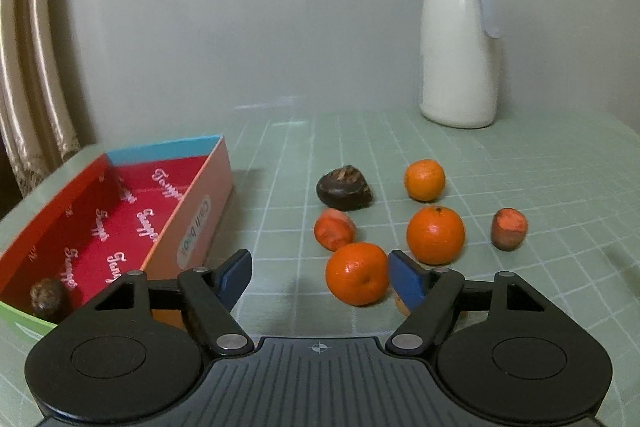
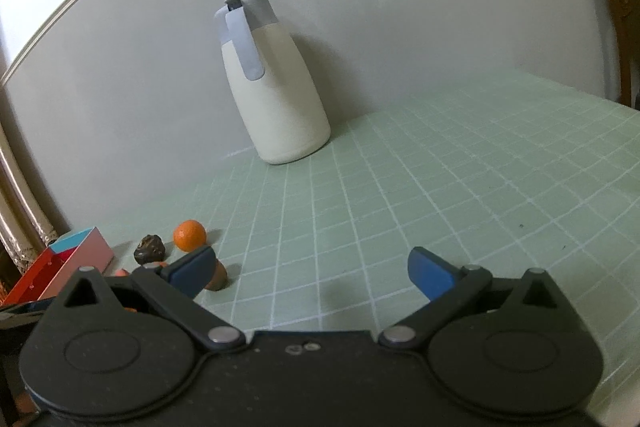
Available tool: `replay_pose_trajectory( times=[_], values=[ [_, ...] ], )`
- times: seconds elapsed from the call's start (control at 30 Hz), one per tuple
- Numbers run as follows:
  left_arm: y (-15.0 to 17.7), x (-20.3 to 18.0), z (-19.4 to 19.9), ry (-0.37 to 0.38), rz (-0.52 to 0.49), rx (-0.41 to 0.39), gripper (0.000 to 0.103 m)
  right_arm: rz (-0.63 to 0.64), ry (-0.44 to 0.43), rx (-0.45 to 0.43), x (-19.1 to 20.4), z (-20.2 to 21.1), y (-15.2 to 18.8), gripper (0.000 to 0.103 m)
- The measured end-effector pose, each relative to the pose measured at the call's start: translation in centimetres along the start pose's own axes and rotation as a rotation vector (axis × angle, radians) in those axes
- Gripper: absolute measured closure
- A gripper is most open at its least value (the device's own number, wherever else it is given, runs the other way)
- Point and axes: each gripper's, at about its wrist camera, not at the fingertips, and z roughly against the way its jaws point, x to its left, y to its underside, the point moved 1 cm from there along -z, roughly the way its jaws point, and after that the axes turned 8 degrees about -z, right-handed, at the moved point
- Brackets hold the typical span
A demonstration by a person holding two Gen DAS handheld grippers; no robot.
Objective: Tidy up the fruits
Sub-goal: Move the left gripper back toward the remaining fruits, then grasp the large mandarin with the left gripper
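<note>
Here the left tool [image 1: 320,277] stands partly open above the green gridded surface [image 1: 520,171], a round orange mandarin [image 1: 357,273] between its blue pads but not gripped. Other fruits lie just behind it, beside the red open cardboard box [image 1: 120,227]. The right tool [image 2: 312,269] gapes wide and holds nothing, near the cream jug [image 2: 276,87].
</note>
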Motion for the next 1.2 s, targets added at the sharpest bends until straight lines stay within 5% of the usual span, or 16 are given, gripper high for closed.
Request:
replay_pose_trajectory(
  times=[0.3,0.43,0.7,0.77,0.83,1.07,1.2],
  values=[
    [0.5,-0.5,-1.2,0.062,0.009,0.009,0.030,0.054,-0.001,0.013,1.0,-0.4,0.6,0.000],
    [1.1,-0.9,-2.1,0.098,0.014,0.042,0.050,0.061,-0.010,0.019,1.4,-0.6,0.7,0.000],
    [1.0,-1.0,-2.3,0.080,0.016,0.029,0.049,0.036,-0.016,0.031,1.3,-1.1,0.7,0.000],
    [0.9,-1.0,-2.2,0.072,0.011,0.020,0.044,0.031,-0.021,0.042,1.3,-1.3,0.7,0.000],
    [0.7,-1.1,-1.8,0.040,-0.001,-0.008,0.020,0.031,-0.026,0.050,1.4,-1.4,0.7,0.000],
    [0.3,-1.8,-1.5,0.070,-0.030,-0.042,0.018,0.046,-0.032,0.064,1.9,-1.8,1.0,0.000],
    [0.3,-1.6,-1.9,0.101,-0.012,-0.024,0.043,0.049,-0.029,0.073,2.0,-2.0,1.2,0.000]
  ],
)
